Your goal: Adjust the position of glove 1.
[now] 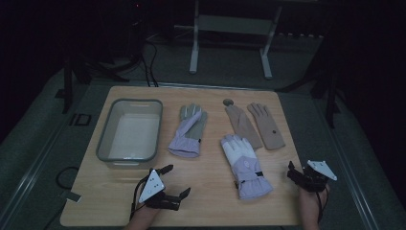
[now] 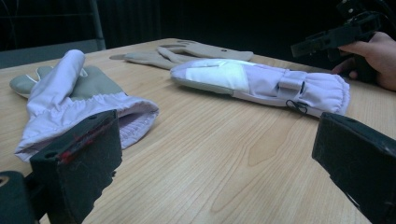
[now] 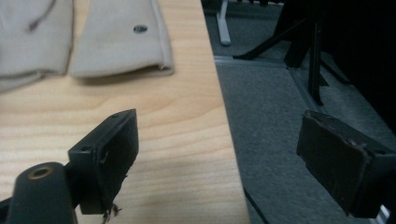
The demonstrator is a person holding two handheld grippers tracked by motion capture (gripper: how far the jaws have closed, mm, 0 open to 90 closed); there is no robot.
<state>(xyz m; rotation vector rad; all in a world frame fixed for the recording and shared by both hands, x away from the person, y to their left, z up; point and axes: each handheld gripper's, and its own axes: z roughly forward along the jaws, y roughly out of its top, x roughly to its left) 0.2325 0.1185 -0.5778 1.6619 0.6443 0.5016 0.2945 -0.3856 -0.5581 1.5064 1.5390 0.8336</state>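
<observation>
Both grippers are hovering wide open and empty over the near edge of the table (image 1: 201, 211) — the left gripper (image 1: 178, 181) facing the padded lilac ski gloves, the right gripper (image 1: 293, 171) at the table's right edge. One ski glove (image 1: 189, 132) is lying beside the clear bin (image 1: 130, 132), its mate (image 1: 245, 167) nearer the right hand, two flat beige knit gloves (image 1: 253, 125) behind it. Best bet (judging by the layout): pinching a puffy elastic cuff squarely — the quilted shell is looking slippery.

Dim room; grey carpet floor (image 1: 297, 72); white metal frame (image 1: 230, 28) beyond wooden table (image 1: 201, 201).
</observation>
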